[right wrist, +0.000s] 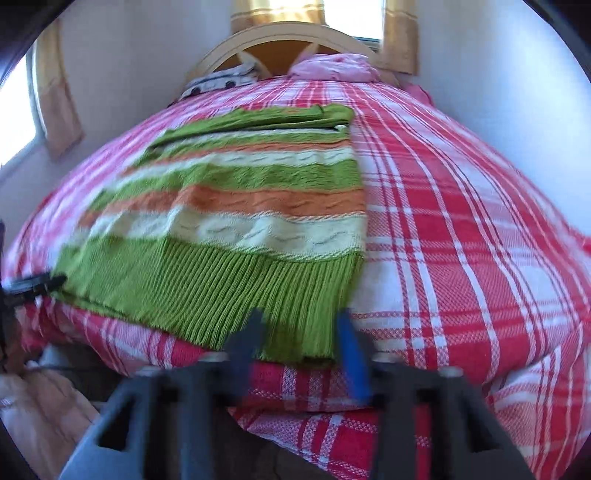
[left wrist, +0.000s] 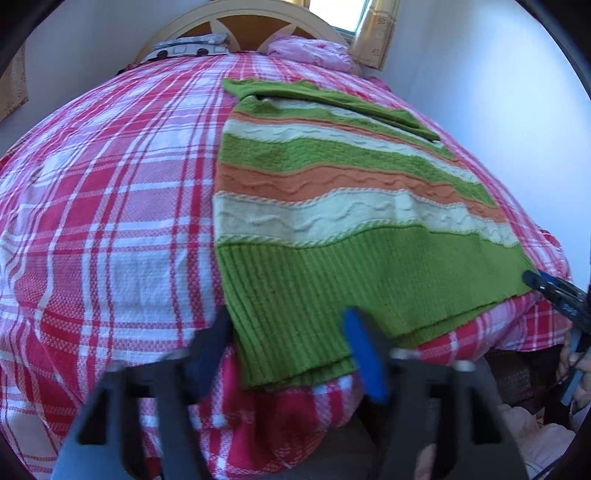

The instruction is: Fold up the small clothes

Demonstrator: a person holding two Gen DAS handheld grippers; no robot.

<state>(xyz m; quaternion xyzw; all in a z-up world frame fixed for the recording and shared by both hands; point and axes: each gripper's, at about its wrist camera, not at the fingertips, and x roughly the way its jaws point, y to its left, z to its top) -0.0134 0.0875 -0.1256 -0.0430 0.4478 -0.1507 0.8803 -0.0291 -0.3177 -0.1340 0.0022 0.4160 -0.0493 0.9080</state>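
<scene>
1. A folded sweater point(left wrist: 332, 229) lies flat on the bedspread point(left wrist: 110, 221), its hem at the near edge of the bed.
2. A sleeve point(left wrist: 325, 98) lies across the sweater's far end.
3. Behind it, a pillow point(left wrist: 314, 51) rests against the headboard point(left wrist: 236, 18).
4. Each gripper's fingers straddle a near hem corner: left gripper point(left wrist: 291, 332), right gripper point(right wrist: 301, 332).

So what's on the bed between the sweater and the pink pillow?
Nothing but bare plaid bedspread. The right wrist view shows it between the sweater and the pillow.
</scene>
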